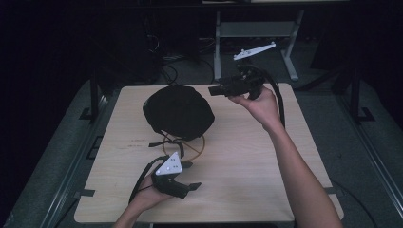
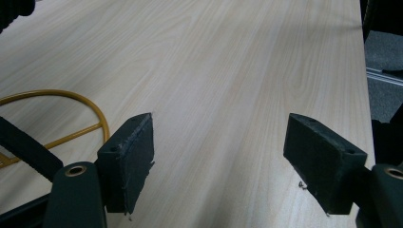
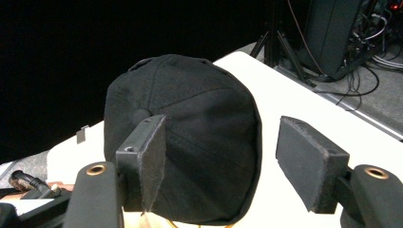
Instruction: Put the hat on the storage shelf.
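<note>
Left tongs (image 1: 183, 175), nearest: released, idle low over bare tabletop (image 1: 247, 166) beside gold stand (image 1: 192, 149). Cap (image 1: 178, 111), mid-tabletop: perched on stand, keeping its shape. Right tongs (image 1: 212, 90), farthest: released, empty, aimed at cap for gripping.

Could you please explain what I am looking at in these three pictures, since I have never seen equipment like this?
A person sits at a wooden table with a hand-held gripper in each hand. The high view looks down from above; the other two pictures come from cameras riding on each tool. The left hand-held gripper hovers over bare wood, jaws open, holding nothing. The right hand-held gripper points at a black cap, jaws open and empty. The cap sits on a yellow wire stand.
</note>
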`<state>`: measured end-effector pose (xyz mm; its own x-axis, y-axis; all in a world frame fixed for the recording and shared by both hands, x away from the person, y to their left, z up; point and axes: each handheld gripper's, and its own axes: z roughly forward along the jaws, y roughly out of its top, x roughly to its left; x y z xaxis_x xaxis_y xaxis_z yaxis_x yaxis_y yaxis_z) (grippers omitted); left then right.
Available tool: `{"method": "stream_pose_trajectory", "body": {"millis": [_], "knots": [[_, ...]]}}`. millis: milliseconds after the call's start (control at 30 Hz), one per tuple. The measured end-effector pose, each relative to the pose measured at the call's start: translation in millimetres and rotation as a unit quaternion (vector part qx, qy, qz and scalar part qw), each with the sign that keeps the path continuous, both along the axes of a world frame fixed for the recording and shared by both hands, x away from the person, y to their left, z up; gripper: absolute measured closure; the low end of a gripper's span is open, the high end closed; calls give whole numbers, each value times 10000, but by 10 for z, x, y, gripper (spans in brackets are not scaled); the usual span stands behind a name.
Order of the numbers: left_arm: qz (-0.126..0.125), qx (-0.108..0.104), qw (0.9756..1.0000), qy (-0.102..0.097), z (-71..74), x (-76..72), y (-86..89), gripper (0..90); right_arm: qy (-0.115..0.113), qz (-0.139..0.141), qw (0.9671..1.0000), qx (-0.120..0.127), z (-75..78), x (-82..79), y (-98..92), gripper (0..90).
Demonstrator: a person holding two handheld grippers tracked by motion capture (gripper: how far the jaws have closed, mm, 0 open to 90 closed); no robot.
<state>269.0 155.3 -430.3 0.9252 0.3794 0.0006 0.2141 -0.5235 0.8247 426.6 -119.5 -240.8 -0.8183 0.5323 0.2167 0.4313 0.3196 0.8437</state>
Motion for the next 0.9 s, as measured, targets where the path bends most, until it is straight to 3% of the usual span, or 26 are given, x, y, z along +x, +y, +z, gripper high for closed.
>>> {"method": "stream_pose_trajectory", "body": {"millis": [900], "knots": [[10,-16,10000,80,-4,16,14,251,82,-316,9995,13,-74,-97,-449,318]]}}
